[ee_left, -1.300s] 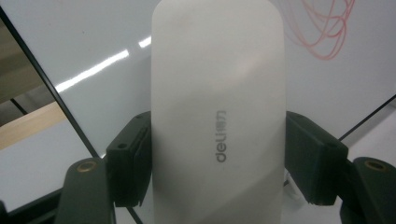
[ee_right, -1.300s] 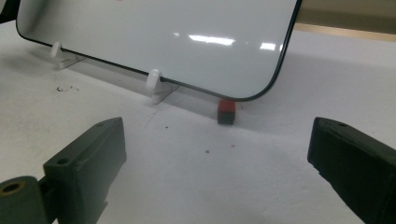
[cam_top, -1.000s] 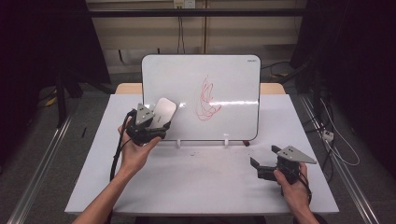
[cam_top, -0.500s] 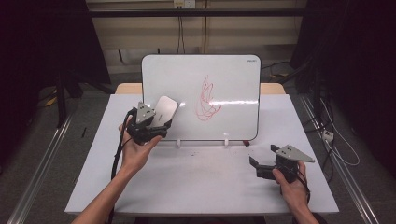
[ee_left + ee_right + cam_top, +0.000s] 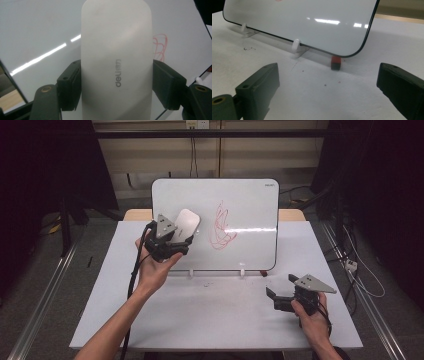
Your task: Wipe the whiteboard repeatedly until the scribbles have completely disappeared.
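A whiteboard (image 5: 235, 205) stands upright on white clips at the back of the table, with a red scribble (image 5: 221, 227) near its middle. My left gripper (image 5: 181, 236) is shut on a white eraser (image 5: 185, 223), held up in front of the board's left part, left of the scribble. In the left gripper view the eraser (image 5: 116, 60) fills the middle between both black pads (image 5: 70, 85), with the scribble (image 5: 160, 47) to its right. My right gripper (image 5: 272, 298) rests low on the table at the right, open and holding nothing; its view shows the board's lower edge (image 5: 312, 25).
A small red and black block (image 5: 336, 62) lies on the table under the board's lower right corner. White clips (image 5: 297, 48) hold the board's bottom edge. The grey table (image 5: 215, 315) stretches in front of the board. A cable (image 5: 134, 275) trails from my left gripper.
My left gripper has lifted the eraser higher and a little to the right, closer to the board. My right gripper has stayed where it was.
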Demonstrator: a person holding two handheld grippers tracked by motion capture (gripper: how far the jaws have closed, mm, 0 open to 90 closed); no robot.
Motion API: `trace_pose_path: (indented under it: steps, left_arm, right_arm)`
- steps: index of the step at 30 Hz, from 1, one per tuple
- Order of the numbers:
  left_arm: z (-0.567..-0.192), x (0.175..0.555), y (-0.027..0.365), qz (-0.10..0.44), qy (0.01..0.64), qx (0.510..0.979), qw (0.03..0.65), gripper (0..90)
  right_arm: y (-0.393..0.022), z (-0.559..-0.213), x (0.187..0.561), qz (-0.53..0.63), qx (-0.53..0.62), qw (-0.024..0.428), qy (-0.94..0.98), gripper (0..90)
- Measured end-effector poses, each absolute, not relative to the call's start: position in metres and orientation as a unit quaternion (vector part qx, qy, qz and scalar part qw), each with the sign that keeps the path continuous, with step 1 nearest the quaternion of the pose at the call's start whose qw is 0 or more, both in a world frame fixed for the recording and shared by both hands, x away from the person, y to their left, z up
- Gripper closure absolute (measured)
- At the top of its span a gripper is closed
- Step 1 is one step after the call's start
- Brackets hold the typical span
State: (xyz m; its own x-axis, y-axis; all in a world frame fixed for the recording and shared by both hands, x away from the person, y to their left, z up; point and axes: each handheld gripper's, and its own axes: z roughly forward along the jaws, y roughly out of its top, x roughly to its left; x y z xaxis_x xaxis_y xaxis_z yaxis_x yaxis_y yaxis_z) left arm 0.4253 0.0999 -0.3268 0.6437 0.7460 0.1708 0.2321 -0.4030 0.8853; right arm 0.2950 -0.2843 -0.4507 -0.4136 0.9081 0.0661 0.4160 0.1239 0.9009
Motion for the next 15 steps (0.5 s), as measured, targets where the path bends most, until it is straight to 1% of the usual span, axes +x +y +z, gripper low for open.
trace_pose_path:
  steps: [7, 15]
  left_arm:
    - [-0.317, 0.431, 0.086, 0.291, 0.304, 0.782, 0.459, 31.1]
    - [-0.319, 0.442, 0.076, 0.287, 0.298, 0.783, 0.464, 31.1]
  right_arm:
    - [-0.287, -0.451, 0.293, 0.466, 0.476, 0.263, 0.698, 4.1]
    - [-0.288, -0.45, 0.292, 0.473, 0.474, 0.259, 0.696, 4.1]
